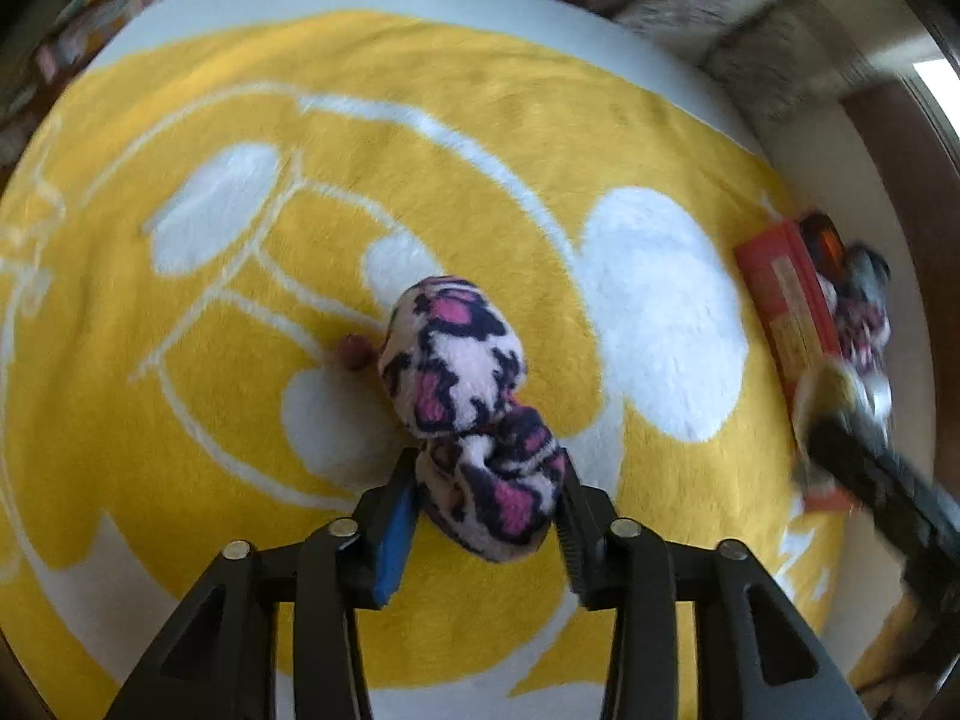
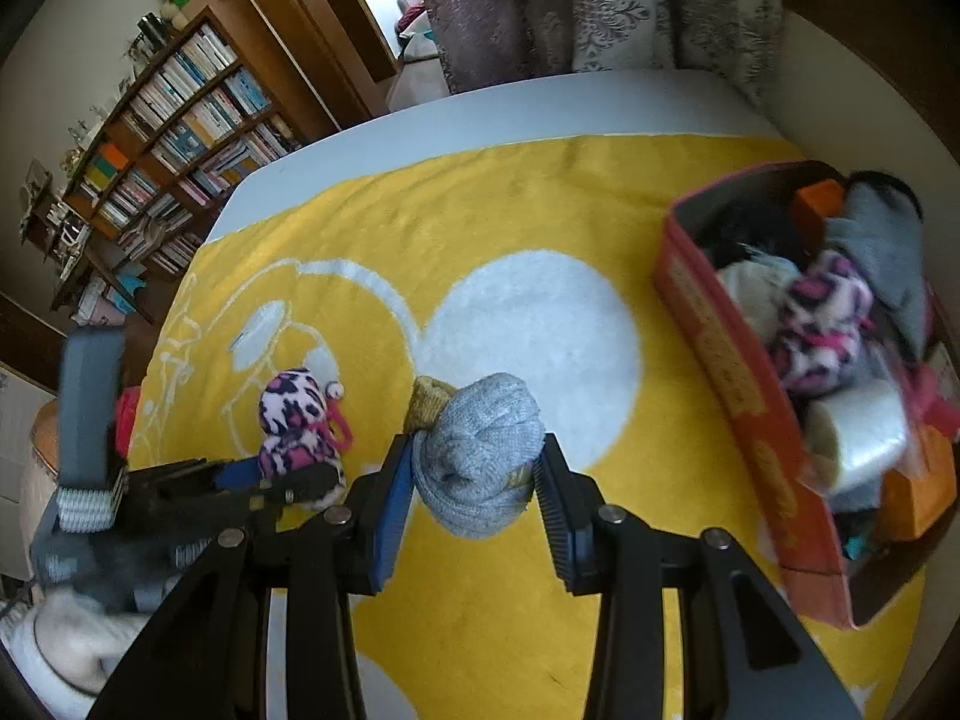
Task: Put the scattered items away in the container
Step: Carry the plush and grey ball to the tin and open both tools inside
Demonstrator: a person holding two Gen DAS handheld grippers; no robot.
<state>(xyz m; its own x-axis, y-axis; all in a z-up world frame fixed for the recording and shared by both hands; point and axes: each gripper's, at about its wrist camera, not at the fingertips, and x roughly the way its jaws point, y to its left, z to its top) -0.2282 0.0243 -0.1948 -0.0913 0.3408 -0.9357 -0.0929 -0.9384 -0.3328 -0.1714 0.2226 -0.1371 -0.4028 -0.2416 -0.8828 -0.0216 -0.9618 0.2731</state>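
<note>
Fleecy pink-and-black spotted sock bundle [image 1: 480, 420] is sitting between the fingers of our left gripper [image 1: 489, 501], whose pads are pinching its near end while the rest is lying on the yellow blanket [image 1: 180, 420]. Our right gripper [image 2: 477, 471] is squeezing a grey knitted sock ball [image 2: 480, 456] with a mustard cuff showing at its eleven o'clock. In the right wrist view the left gripper [image 2: 282, 474] is showing at nine o'clock, down at the blanket on its spotted bundle [image 2: 300, 420].

We are judging this as the pick-and-carry step: both tools are loaded, and the red box [image 2: 738, 384], already crowded with socks and a roll of tape [image 2: 864, 438], is waiting at three o'clock of the right gripper, well apart from the left one.

Next we are needing to bring the grey ball over the box rim and let go, then lift the spotted bundle clear and follow. Both grippers are pointing steeply down toward the blanket. A small reddish bit [image 1: 353, 353] is lying just beside the spotted bundle, at nine o'clock.
</note>
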